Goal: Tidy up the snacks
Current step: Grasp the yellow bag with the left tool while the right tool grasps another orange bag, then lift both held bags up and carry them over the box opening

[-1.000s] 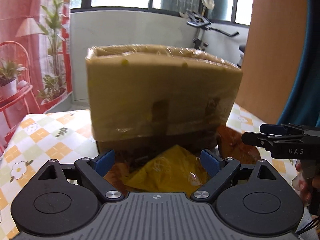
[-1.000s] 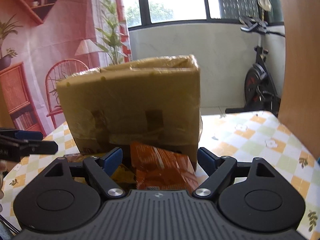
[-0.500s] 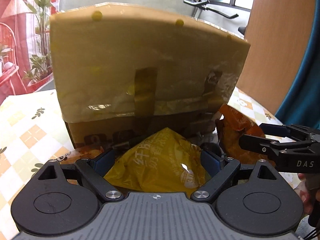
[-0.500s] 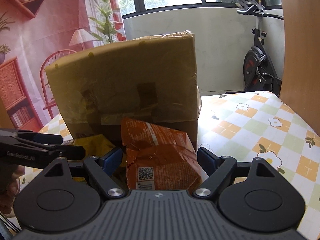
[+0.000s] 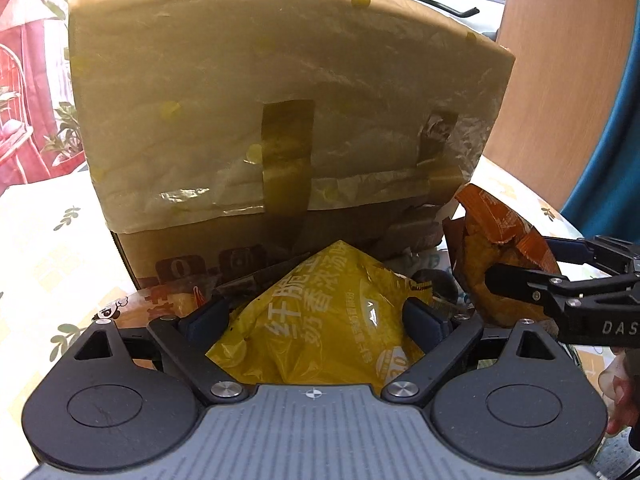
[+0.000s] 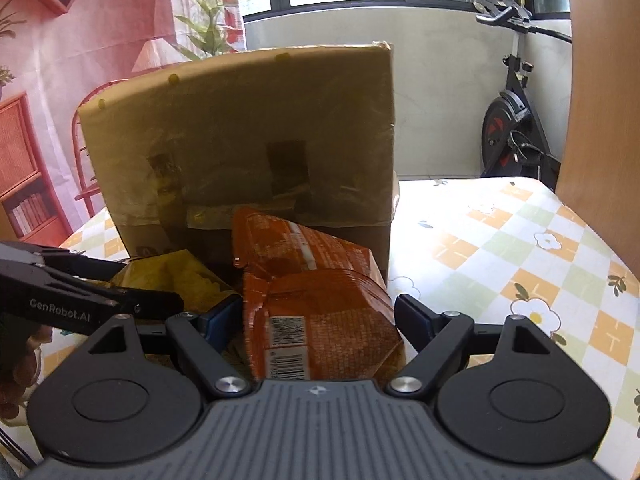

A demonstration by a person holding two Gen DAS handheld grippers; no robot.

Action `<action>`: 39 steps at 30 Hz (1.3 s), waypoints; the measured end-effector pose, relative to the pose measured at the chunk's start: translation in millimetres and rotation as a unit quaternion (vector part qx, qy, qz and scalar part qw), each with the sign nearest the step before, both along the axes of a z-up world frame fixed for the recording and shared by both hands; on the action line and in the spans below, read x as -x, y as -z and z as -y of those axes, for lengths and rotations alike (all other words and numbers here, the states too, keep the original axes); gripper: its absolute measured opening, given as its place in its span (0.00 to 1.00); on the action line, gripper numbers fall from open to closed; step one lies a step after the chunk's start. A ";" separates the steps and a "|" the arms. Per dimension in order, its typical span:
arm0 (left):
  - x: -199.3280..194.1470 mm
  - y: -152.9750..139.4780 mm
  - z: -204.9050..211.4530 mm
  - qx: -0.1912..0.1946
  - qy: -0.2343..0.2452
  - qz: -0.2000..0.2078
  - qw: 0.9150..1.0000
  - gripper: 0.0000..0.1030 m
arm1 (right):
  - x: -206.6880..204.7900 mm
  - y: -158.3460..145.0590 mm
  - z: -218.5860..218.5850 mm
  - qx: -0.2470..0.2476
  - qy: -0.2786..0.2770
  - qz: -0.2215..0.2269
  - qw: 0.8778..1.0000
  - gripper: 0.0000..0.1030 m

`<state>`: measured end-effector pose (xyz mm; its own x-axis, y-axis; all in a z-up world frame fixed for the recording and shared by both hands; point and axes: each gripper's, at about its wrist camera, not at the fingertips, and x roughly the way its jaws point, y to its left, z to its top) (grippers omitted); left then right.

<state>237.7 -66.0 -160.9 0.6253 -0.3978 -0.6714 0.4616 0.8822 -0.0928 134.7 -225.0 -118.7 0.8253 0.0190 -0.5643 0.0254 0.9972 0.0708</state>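
Holding one snack each, the two grippers sit side by side in front of a big brown cardboard box wrapped in clear tape. The crinkly yellow snack bag is between the blue pads of the left gripper, which look closed on its sides. The shiny orange snack bag sits between the fingers of the right gripper; the left pad touches it, but I cannot tell if the right pad does.

I think the step is carrying both bags to the box. Next, they likely need to go up and over its tall wall.

The yellow bag has big Chinese writing. The orange bag shows a barcode. The gripper arms read "GenRobot.AI" and "DAS". All this stands on a checked flower tablecloth.
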 end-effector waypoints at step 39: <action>52.1 -39.4 -27.2 0.066 -0.097 0.042 0.992 0.76 | 20.2 -8.8 9.4 -0.050 0.011 0.043 0.998 0.70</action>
<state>185.6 -38.8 -121.6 0.7501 -0.3451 -0.5641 0.2954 0.9381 -0.1811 114.5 -234.4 -109.8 0.8716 0.0534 -0.4872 0.0365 0.9842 0.1732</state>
